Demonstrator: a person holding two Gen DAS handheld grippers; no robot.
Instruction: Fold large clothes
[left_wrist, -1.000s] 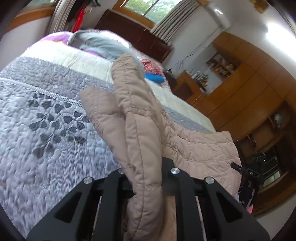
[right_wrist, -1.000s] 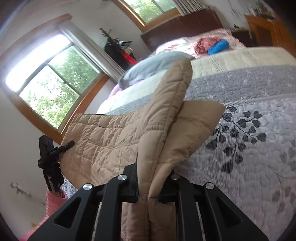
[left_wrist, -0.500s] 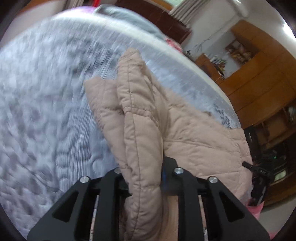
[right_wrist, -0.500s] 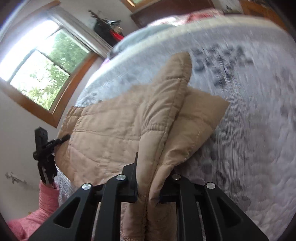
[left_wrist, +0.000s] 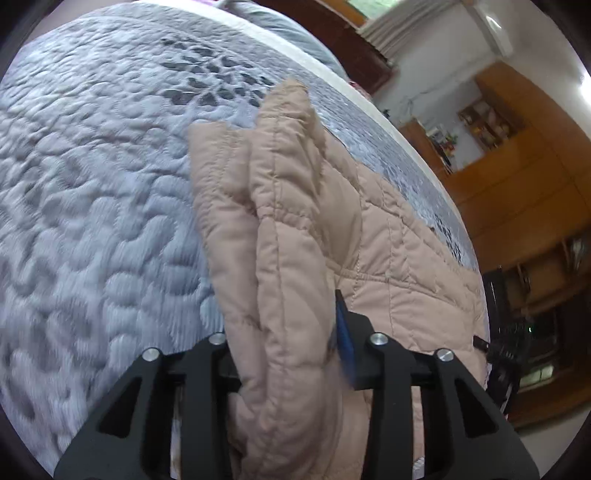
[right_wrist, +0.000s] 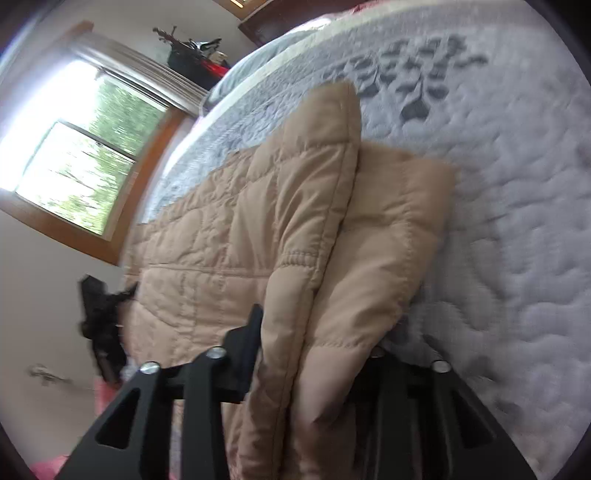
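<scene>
Left wrist view: the left gripper (left_wrist: 295, 354) is letting go, the puffy tan coat (left_wrist: 291, 229) loose between its jaws on the bed quilt (left_wrist: 92, 192). The right gripper (right_wrist: 314, 347) is opening around the coat too.

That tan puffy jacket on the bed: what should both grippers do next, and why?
Probably draw straight back. Both the left gripper and right gripper are opening, the folded jacket edge lying slack between them, draped on the quilt.

Left gripper (left_wrist: 286, 328) jaws opening around beige quilted jacket (left_wrist: 291, 229) (folded edge) over grey bedspread (left_wrist: 92, 192)
</scene>
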